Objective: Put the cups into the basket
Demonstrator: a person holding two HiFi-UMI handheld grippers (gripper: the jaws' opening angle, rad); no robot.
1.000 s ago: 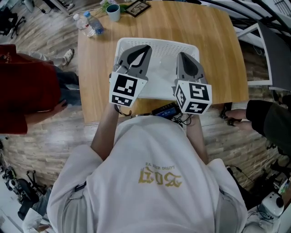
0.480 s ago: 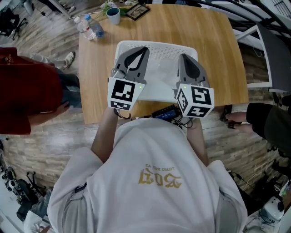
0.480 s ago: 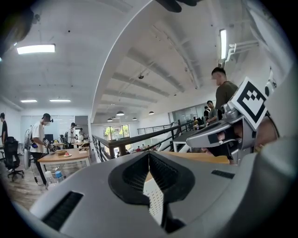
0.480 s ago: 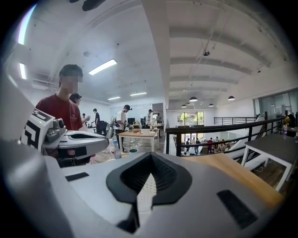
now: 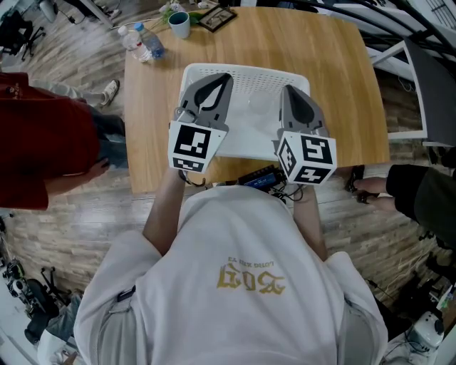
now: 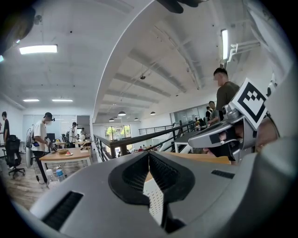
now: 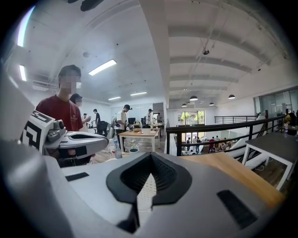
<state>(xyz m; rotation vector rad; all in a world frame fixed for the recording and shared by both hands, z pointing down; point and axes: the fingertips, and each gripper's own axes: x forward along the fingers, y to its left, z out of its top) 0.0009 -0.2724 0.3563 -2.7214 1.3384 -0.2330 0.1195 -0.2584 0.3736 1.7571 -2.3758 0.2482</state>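
Observation:
A white perforated basket [image 5: 249, 78] lies on the wooden table [image 5: 335, 85], and what is inside it is mostly hidden by the grippers. One teal cup [image 5: 178, 22] stands at the table's far left corner. My left gripper [image 5: 229, 74] hovers over the basket's left half, shut and holding nothing. My right gripper [image 5: 283, 87] hovers over the right half, also shut and holding nothing. In the left gripper view the closed jaws [image 6: 149, 155] point level across the room; the right gripper view shows its jaws [image 7: 151, 155] meeting with the cup [image 7: 134, 150] far beyond.
Two plastic bottles [image 5: 140, 40] lie near the far left table corner, beside a framed picture [image 5: 215, 15]. A person in red [image 5: 43, 142] stands left of the table and a hand [image 5: 370, 187] reaches in at the right. Metal frames [image 5: 399, 43] stand right.

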